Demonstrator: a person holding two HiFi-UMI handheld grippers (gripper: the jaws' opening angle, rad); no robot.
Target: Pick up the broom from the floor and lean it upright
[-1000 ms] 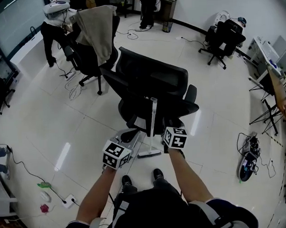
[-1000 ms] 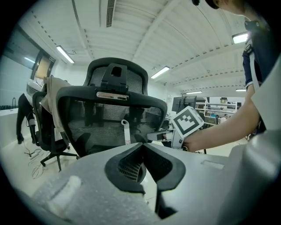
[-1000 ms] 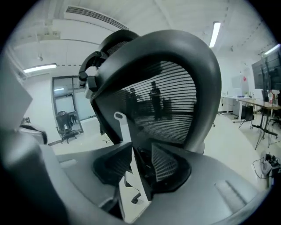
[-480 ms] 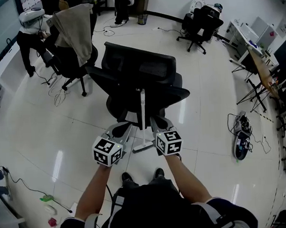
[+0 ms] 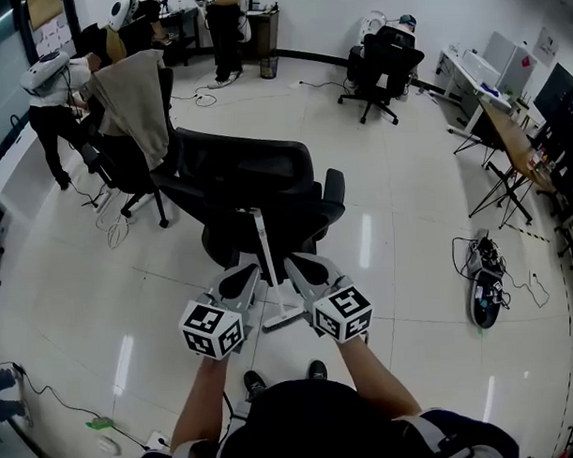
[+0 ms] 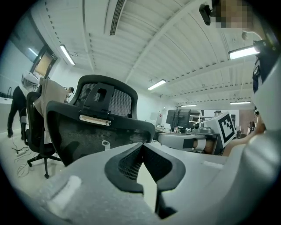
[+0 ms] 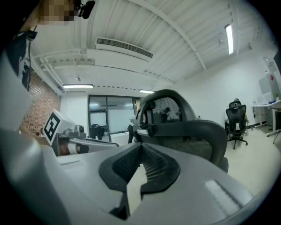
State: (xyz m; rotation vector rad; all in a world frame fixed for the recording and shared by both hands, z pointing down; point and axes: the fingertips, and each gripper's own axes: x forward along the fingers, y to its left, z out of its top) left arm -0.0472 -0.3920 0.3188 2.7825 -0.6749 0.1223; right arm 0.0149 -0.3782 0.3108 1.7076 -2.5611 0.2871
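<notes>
The broom (image 5: 266,262) stands upright, leaning against the black office chair (image 5: 247,168), with its head on the floor (image 5: 410,266). The left gripper (image 5: 248,271) and right gripper (image 5: 293,263) flank its handle, each with jaws pressed together and empty.

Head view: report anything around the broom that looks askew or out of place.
The broom stands tilted, its handle propped against the black office chair and its head on the floor. A chair that may roll seems a shaky support. Elsewhere, a beige garment hangs over another chair, and cabled gear lies on the floor.
</notes>
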